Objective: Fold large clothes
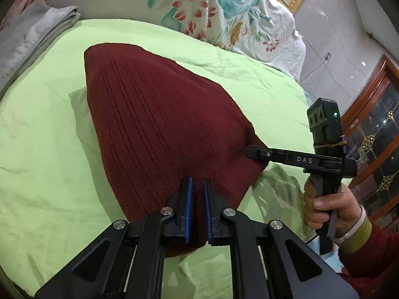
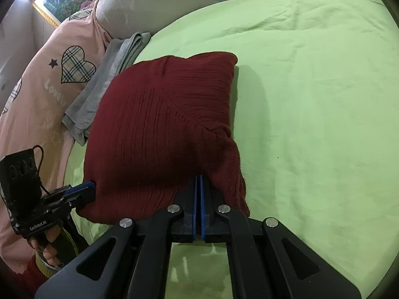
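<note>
Presently, dark red knitted sweater (image 1: 154,114), partly folded on the green bedsheet (image 1: 49,149) toward its near edge, near hem clamped at two points by left gripper (image 1: 197,186) and right gripper (image 2: 199,182), long axis running away from both.

"DAS" on right gripper (image 1: 245,152) | "GenRobot.AI" on left gripper (image 2: 91,185) | "Lovely" on pink pillowcase (image 2: 37,104)

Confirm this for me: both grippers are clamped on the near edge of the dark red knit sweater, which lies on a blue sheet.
Wrong on the sheet: both wrist views show it is light green, not blue. The rest stands: the left gripper and right gripper are clamped on the near edge of the dark red knit sweater.
</note>
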